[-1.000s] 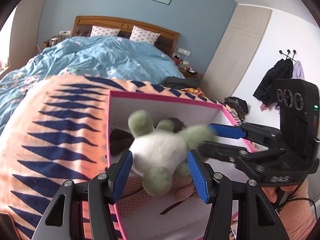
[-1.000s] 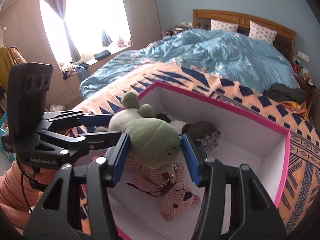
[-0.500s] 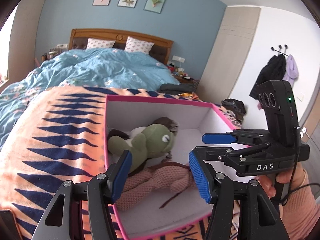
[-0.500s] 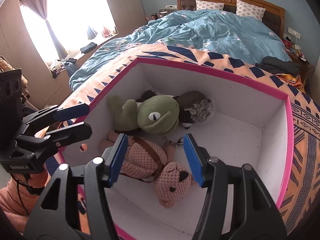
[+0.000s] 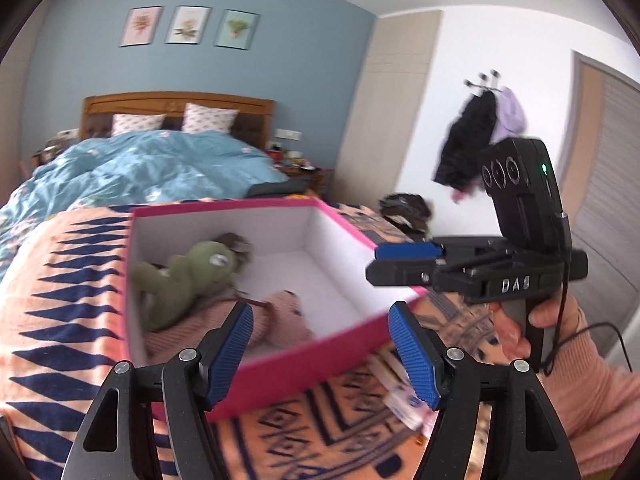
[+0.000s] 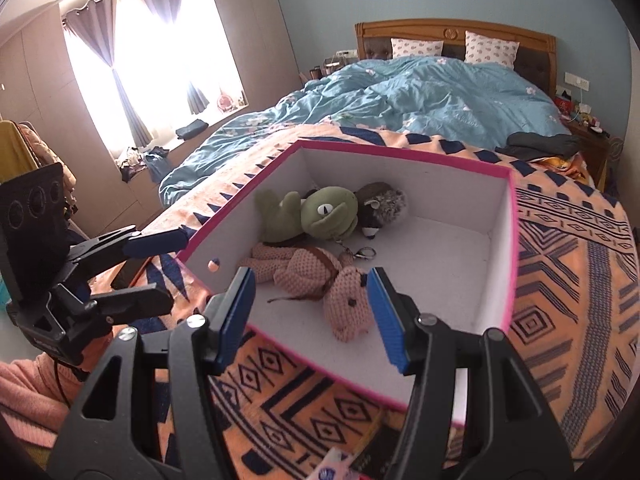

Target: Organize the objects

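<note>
"DAS" reads in white on the right gripper (image 5: 400,262), whose jaws stand apart and empty over the pink-rimmed box's (image 6: 404,152) near corner. The left gripper (image 5: 322,354) has just been opening, nothing between its jaws, beside the near rim. In the box's left half lie the green frog plush (image 6: 324,214), knitted bear (image 6: 320,280) and brown plush (image 6: 384,202); its right half is bare white floor

Daylight is pouring through the tall curtained window (image 6: 156,68), up and left of the right jaws, and is blowing out to white glare. The left wrist view is smearing with motion blur: the pink-rimmed white box (image 5: 280,372) between its jaws is looking soft. Both fisheye pictures are bending and darkening at the corners.
</note>
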